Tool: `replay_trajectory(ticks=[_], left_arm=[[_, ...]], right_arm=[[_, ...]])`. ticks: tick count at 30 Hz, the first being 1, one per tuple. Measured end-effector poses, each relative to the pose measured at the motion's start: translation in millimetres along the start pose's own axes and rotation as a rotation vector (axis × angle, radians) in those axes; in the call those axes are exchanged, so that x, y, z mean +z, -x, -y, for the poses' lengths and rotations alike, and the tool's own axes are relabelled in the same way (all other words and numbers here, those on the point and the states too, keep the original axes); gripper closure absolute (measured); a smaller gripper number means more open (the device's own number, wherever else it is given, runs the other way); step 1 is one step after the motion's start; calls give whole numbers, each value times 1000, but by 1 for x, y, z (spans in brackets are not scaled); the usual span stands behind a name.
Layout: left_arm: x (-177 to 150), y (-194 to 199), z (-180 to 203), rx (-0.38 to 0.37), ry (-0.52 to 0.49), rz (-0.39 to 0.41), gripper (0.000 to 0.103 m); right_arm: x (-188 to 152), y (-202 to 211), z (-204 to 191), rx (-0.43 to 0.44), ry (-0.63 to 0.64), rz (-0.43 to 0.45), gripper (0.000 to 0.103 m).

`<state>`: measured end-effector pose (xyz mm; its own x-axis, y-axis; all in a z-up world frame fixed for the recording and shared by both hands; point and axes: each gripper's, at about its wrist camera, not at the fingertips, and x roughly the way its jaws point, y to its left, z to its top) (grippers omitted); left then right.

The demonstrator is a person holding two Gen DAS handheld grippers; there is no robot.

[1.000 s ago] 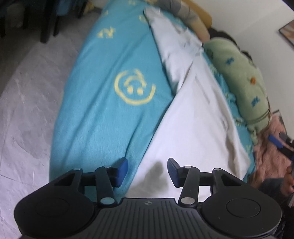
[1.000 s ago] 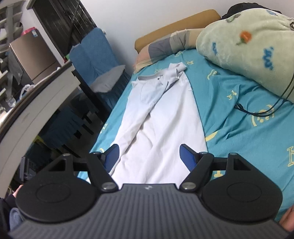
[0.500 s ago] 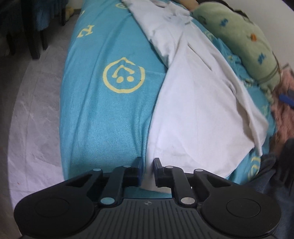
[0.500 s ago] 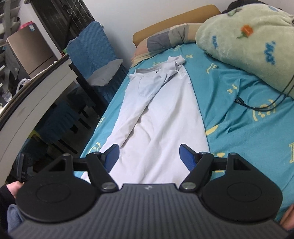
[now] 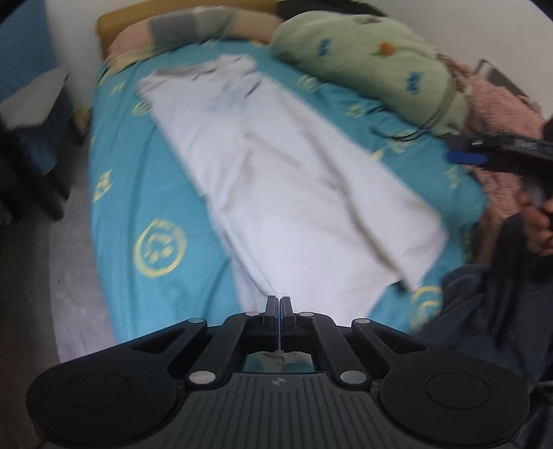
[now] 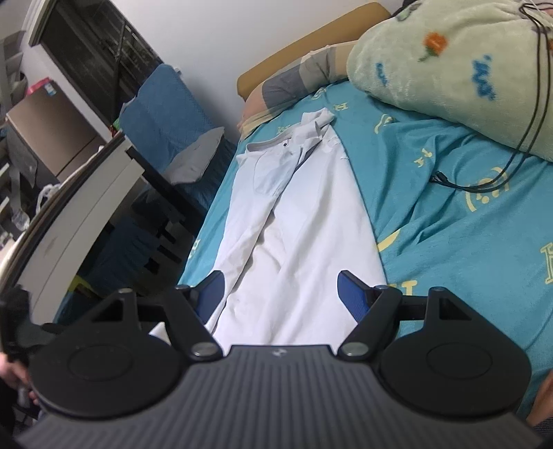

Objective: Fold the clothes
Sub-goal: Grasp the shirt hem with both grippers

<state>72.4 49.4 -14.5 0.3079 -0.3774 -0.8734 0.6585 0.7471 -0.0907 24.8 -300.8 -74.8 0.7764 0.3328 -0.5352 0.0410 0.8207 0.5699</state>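
White shirt (image 6: 300,221): one, centre
Grippers: two — left gripper (image 5: 278,304), right gripper (image 6: 281,288)
Green plush blanket (image 6: 459,58): one, 1 o'clock
Black cable (image 6: 484,179): one, 3 o'clock
Blue chair (image 6: 166,103): one, 10 o'clock

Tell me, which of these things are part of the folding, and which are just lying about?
Part of the job:
- white shirt
- left claw, shut on the shirt's hem
- right claw, open over the shirt

Just lying about:
- green pillow
- black cable
- pink blanket

White wall (image 6: 207,31), grey floor (image 5: 69,283), blue chair (image 6: 162,103)
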Motion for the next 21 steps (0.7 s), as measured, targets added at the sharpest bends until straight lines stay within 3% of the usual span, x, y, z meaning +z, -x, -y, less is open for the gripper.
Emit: replay_trajectory(ticks=[5,9,12,15,17,18,19,21], left_arm=[[27,-11,79,-100,-45,32,103],[32,-66,117,-151,16,-23,103],[21,-114,122,-171,78,-119,102],[16,-128,105,-215,227,-156,84],[15,-118,89,-230,314,-98,62],[13,-112,77,-224,373,-66,43],[11,-106,66,-219,432,-35,33],[6,-96,44,-194,527,20,27]], right_arm=[[3,1,9,-20,-23,1,29],[0,-4,20,-55,-31,-32,29],[-4,-10,32,-89,-53,-82,28],[-8,-19,44,-102,-91,-153,28],[-11,-26,50,-101,-121,-195,28],[-13,-30,52,-101,-130,-208,29],[-14,-33,53,-102,-138,-220,29],[-17,-40,56,-102,-155,-246,29]])
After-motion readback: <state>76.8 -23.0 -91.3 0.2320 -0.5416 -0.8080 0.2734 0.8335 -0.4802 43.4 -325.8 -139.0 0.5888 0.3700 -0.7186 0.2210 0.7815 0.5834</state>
